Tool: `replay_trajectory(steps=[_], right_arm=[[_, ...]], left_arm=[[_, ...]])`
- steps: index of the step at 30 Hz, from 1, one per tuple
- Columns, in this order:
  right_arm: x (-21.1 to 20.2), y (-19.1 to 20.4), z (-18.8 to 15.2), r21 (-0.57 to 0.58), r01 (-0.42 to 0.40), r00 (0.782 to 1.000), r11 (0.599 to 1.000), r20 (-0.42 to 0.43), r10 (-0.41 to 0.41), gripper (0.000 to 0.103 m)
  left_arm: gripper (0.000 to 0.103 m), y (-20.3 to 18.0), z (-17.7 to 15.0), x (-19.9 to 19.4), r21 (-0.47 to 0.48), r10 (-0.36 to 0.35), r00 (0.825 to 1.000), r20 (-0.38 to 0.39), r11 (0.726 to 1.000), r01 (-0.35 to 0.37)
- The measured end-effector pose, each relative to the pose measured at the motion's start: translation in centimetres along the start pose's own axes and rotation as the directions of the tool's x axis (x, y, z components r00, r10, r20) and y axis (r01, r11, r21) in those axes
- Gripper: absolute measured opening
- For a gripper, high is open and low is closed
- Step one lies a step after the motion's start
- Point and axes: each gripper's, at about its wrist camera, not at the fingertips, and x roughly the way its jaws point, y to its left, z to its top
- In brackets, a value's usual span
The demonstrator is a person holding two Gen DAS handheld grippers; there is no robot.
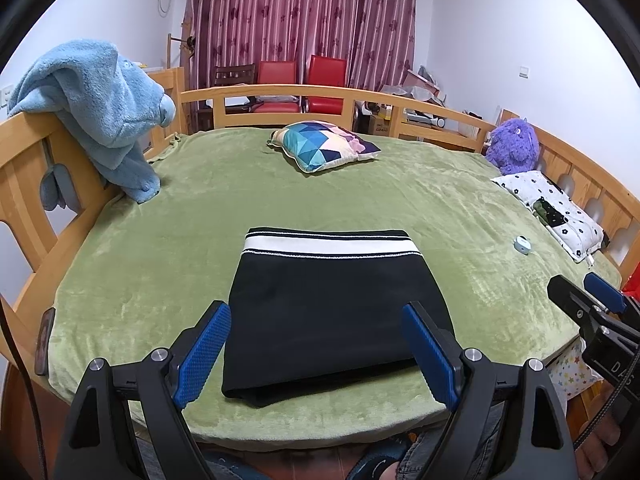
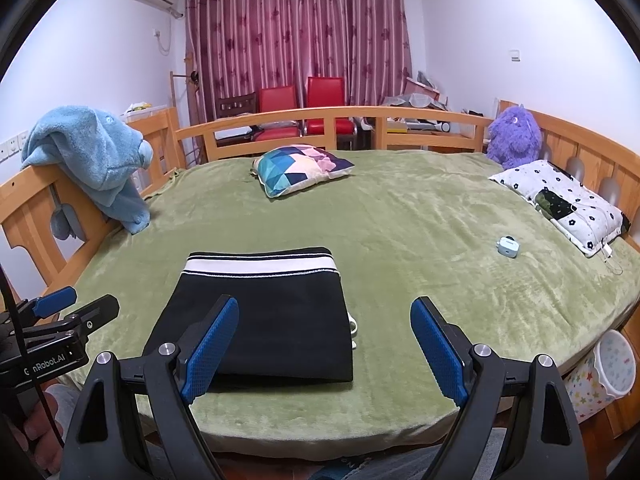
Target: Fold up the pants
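Note:
The black pants lie folded into a compact rectangle on the green blanket, white-striped waistband at the far side; they also show in the right wrist view. My left gripper is open and empty, held above the near edge of the pants. My right gripper is open and empty, above the blanket at the pants' right near corner. Each gripper shows in the other's view: the right one at the right edge, the left one at the left edge.
A wooden bed rail surrounds the bed. A blue towel hangs on the left rail. A patterned cushion, purple plush toy, spotted pillow and small light-blue device lie on the blanket. A star-patterned bin stands at right.

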Motion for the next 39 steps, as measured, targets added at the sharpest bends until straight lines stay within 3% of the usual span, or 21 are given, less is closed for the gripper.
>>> replay_trajectory(steps=[39], right_arm=[[0.09, 0.87, 0.06, -0.003, -0.004, 1.0, 1.0, 0.009, 0.004, 0.087]], left_arm=[[0.086, 0.39, 0.31, -0.7, 0.012, 0.016, 0.999, 0.029, 1.0, -0.017]])
